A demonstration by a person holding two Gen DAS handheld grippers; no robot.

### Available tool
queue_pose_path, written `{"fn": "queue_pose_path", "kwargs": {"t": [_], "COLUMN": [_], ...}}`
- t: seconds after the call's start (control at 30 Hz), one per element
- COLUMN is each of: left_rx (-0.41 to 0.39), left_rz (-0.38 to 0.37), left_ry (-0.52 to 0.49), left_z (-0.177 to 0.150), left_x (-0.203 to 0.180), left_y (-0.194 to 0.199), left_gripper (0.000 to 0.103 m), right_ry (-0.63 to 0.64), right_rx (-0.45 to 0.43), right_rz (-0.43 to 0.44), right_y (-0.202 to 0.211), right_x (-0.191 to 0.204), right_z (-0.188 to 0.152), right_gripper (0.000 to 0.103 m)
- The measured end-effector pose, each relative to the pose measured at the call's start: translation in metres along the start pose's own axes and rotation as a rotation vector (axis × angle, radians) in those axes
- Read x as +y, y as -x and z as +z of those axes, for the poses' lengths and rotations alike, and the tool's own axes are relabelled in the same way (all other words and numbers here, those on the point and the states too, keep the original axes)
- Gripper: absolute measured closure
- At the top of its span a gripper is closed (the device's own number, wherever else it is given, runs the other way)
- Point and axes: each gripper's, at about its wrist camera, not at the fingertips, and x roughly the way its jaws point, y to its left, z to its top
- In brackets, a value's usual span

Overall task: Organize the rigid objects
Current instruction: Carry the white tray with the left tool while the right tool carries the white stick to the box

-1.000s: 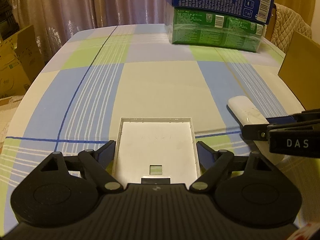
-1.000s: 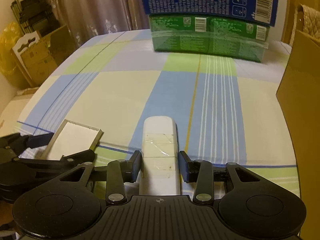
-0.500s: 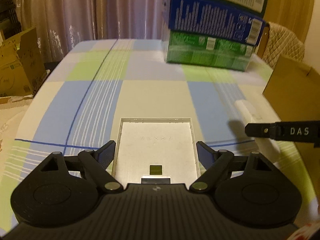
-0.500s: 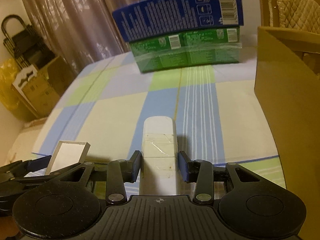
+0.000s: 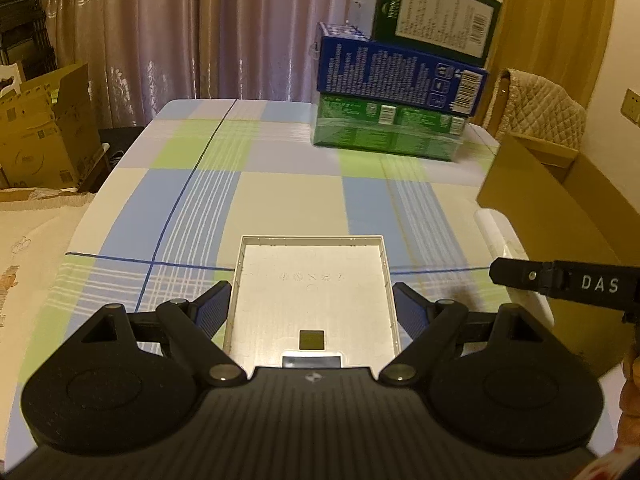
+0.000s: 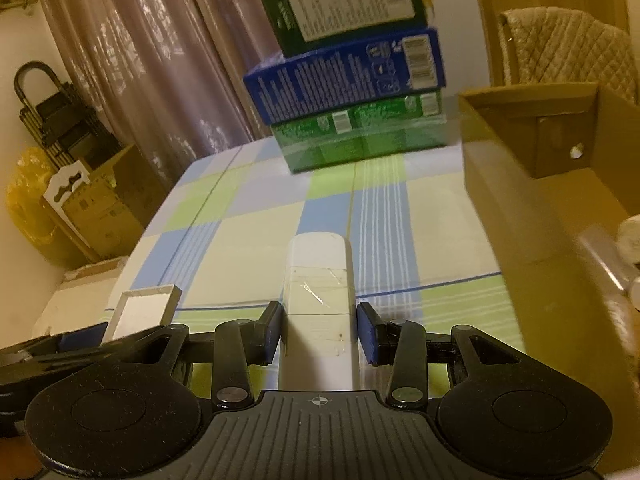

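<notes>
My left gripper [image 5: 312,304] is shut on a shallow white square cover [image 5: 312,280] with a raised rim, gripped by its two side edges above the checked tablecloth [image 5: 288,200]. My right gripper [image 6: 319,324] is shut on a white oblong device [image 6: 318,280] wrapped with clear tape, also held off the table. In the left wrist view the device's tip [image 5: 500,236] and a black finger [image 5: 520,276] of the right gripper show at the right. The right wrist view has the cover [image 6: 144,308] at lower left.
A stack of three cartons [image 5: 400,92], green, blue and dark green, stands at the table's far side. An open cardboard box [image 6: 520,184] stands on the right with pale rolls inside. More cardboard boxes [image 5: 44,140] sit on the floor to the left, before curtains.
Both grippers have risen and moved forward with their objects still held; the table lies further below. The right gripper has rolled, tilting its view, and the open box has come closer.
</notes>
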Motion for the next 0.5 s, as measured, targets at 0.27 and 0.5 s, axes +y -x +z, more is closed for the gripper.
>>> {"fn": "queue_pose_path", "kwargs": {"t": [0.27,0.5], "left_rx": [-0.015,-0.023], "left_rz": [-0.014,-0.049], "left_ry": [-0.034,-0.057], "left_z": [-0.003,-0.008], "left_x": [-0.031,-0.068], "left_y": [0.044,0.074], "left_gripper": [0.02,0.02], "right_ry": [-0.001,-0.002], "right_rx": [-0.045,-0.099], "right_rz": [-0.032,-0.061], "right_y": [0.063,0.118], "right_x": [-0.003,-0.013], "right_z": [0.0,0.001], "right_gripper": [0.066,0.066]}}
